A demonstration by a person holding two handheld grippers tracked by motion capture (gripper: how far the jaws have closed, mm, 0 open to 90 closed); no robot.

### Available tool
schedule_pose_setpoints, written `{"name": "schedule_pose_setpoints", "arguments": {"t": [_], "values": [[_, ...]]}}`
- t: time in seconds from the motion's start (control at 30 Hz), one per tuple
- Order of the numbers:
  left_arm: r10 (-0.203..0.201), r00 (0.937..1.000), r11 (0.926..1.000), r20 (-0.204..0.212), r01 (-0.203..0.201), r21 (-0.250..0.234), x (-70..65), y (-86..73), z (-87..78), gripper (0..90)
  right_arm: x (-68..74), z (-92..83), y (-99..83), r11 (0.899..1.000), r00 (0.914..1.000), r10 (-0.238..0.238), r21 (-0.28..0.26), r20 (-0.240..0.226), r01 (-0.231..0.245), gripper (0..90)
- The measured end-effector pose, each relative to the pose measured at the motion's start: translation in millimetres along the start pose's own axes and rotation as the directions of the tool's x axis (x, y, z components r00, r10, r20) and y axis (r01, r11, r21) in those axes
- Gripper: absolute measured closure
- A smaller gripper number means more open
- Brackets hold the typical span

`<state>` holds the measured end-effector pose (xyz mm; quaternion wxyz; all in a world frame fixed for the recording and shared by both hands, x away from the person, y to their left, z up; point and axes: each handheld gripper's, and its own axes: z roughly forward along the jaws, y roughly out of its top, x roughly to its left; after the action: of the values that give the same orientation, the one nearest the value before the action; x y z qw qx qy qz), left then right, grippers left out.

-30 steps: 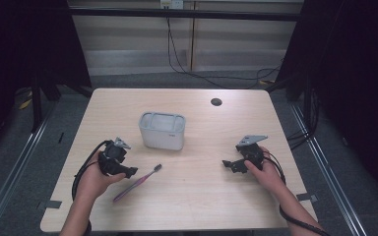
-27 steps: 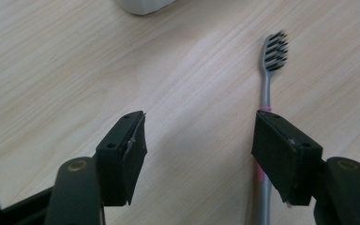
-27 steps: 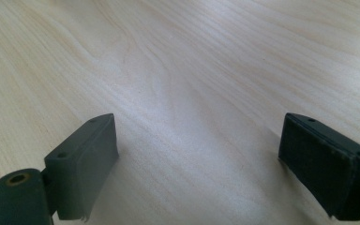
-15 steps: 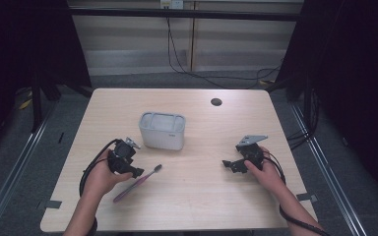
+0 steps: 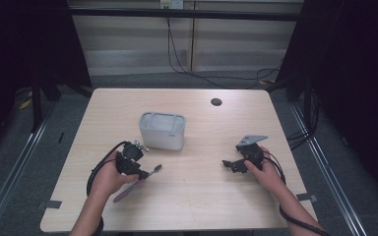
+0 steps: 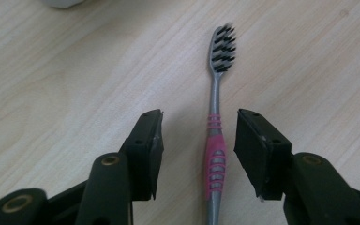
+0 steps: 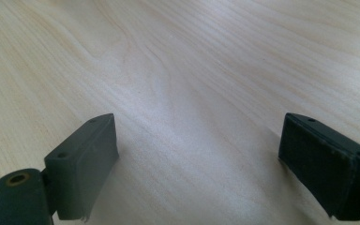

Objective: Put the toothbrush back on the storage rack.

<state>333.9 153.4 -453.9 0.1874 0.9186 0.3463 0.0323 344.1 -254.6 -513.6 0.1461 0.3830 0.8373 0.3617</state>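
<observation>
- Low over the desk point(image 5: 197, 196), the left gripper point(image 6: 199, 140) straddles a pink-and-grey toothbrush point(image 6: 214, 140); its fingers, just closing, do not yet touch the handle.
- Toothbrush lies flat, near the grey lidded box point(image 5: 162, 130).
- Right gripper point(image 7: 197, 159) rests well apart, fingers released wide over bare wood.

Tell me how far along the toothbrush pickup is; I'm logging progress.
Done: the left gripper has come over the toothbrush, jaws astride its pink handle. In hand: the jaws have just been closing, with gaps still on both sides. Left: gripping and lifting it; the grey container stands beyond. The right gripper rests open over bare table.
</observation>
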Motion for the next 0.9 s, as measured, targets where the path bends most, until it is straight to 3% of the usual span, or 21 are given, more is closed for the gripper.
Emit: {"name": "schedule_pose_setpoints", "arguments": {"t": [0.67, 0.83, 0.9], "values": [[0.013, 0.9995, 0.9993, 0.029, -0.014, 0.035, -7.3, 1.4, 12.5, 68.1, 0.0, 0.0, 0.0, 1.000, 1.0000, 0.000, 0.000, 0.000, 0.000, 11.2], [-0.004, 0.9999, 0.9985, 0.017, 0.003, 0.055, -8.8, 1.7, 17.3, 72.5, 0.0, 0.0, 0.0, 1.000, 1.0000, -0.001, 0.000, 0.000, 0.001, 11.2], [0.010, 0.9999, 0.9978, 0.003, -0.010, 0.066, -8.7, 2.3, 17.3, 77.1, -0.1, 0.2, -0.1, 1.000, 1.0000, 0.000, -0.002, -0.002, 0.000, 11.2]]}}
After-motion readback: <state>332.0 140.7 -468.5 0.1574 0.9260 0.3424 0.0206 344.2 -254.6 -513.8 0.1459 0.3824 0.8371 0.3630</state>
